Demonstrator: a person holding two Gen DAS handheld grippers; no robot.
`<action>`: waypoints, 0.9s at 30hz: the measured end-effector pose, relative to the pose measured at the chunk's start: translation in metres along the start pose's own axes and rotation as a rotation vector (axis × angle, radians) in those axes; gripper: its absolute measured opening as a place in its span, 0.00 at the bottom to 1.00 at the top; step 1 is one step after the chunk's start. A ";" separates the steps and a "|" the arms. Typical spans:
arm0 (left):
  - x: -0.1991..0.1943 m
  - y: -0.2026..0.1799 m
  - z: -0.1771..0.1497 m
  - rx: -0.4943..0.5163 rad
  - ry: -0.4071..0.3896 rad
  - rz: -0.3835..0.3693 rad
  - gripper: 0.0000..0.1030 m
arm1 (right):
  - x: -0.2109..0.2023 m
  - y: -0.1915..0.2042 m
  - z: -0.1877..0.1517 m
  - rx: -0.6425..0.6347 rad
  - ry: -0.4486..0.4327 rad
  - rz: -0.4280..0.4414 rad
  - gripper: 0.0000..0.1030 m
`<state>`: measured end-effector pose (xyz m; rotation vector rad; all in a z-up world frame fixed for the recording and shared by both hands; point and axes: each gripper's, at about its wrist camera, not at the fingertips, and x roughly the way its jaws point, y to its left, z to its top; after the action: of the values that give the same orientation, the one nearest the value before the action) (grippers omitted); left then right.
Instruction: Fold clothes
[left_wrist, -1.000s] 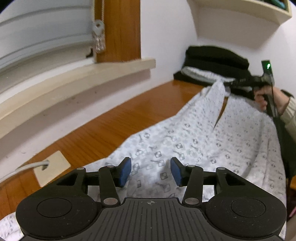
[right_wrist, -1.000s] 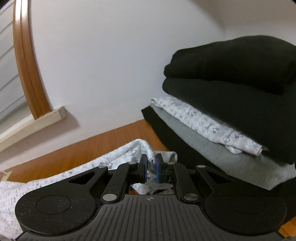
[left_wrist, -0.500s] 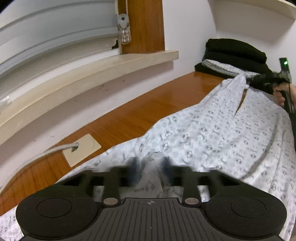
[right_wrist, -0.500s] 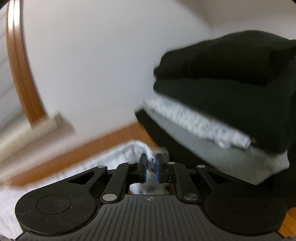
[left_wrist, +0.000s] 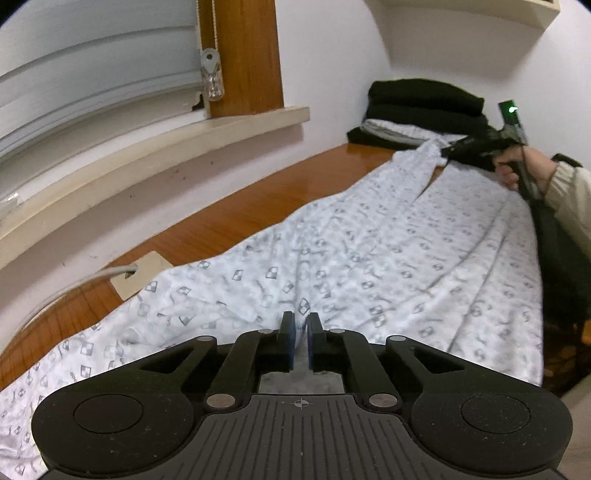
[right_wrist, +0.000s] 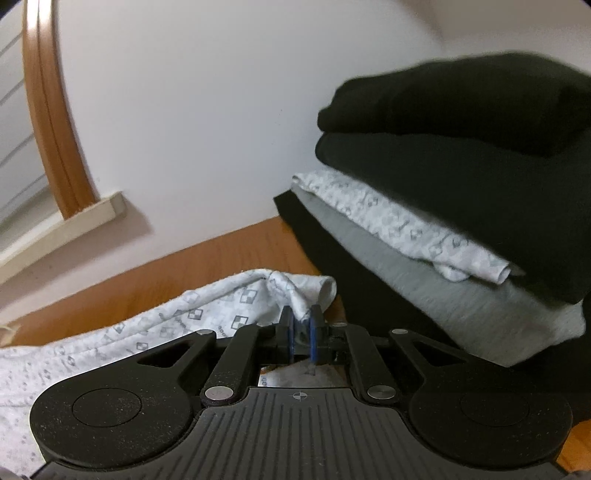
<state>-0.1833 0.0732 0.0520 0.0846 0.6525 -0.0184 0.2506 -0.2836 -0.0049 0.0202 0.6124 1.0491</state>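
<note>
A polished orange-brown wooden table (left_wrist: 236, 225) is covered by a white cotton garment with a small grey square print (left_wrist: 369, 258), spread flat. A stack of folded black, grey and printed clothes (right_wrist: 461, 184) is seen at the far end. One garment edge is pinched by the left gripper (left_wrist: 300, 325), apparently, and a bunched corner is clamped by the right gripper (right_wrist: 300, 319).

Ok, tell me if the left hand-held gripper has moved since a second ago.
Yes. The left hand-held gripper pulled back from the folded stack, which looks farther away now.
</note>
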 end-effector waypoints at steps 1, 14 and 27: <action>-0.003 0.002 0.001 -0.008 -0.008 0.006 0.08 | 0.000 -0.002 0.000 0.013 0.004 0.010 0.09; 0.038 0.004 0.010 -0.040 0.041 0.049 0.34 | 0.003 -0.007 0.007 0.047 0.016 0.059 0.09; 0.039 0.014 0.007 -0.098 0.028 0.032 0.28 | 0.003 -0.008 0.005 0.047 0.020 0.078 0.09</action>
<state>-0.1476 0.0867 0.0344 0.0010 0.6789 0.0450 0.2609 -0.2837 -0.0050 0.0757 0.6590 1.1112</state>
